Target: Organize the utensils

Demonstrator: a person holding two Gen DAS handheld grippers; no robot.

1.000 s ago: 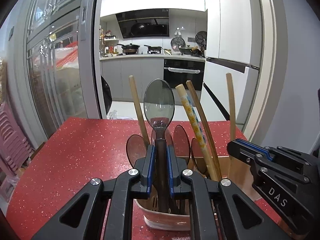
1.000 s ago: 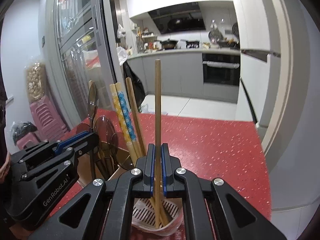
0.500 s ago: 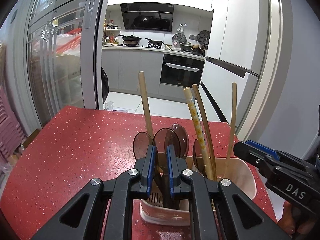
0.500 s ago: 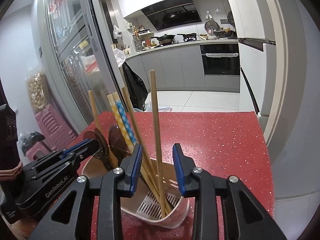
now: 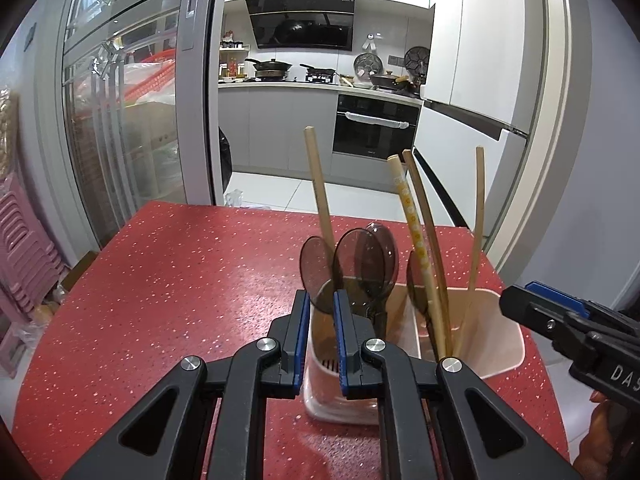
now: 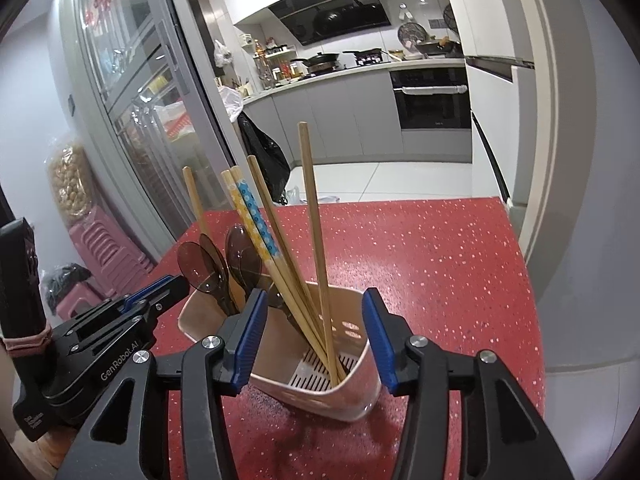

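Observation:
A pale pink utensil holder (image 5: 496, 344) stands on the red speckled table (image 5: 180, 272); it also shows in the right wrist view (image 6: 352, 392). Several smoky translucent spoons (image 5: 360, 264) stand in its left part and several wooden chopsticks (image 5: 424, 248) in its right part; the right wrist view shows the spoons (image 6: 208, 268) and chopsticks (image 6: 316, 240) too. My left gripper (image 5: 321, 300) is slightly open and empty, just in front of the spoons. My right gripper (image 6: 316, 320) is wide open and empty, its fingers on either side of the holder's near end.
The table ends at the right (image 6: 536, 320) and the far edge (image 5: 280, 210). A glass sliding door (image 5: 120, 140) stands at the left, with pink stools (image 6: 104, 248) beside the table. The kitchen with an oven (image 5: 376, 128) lies beyond.
My left gripper lowered its spoon into the holder, let go and drew back. My right gripper released its chopstick into the holder and opened wide.

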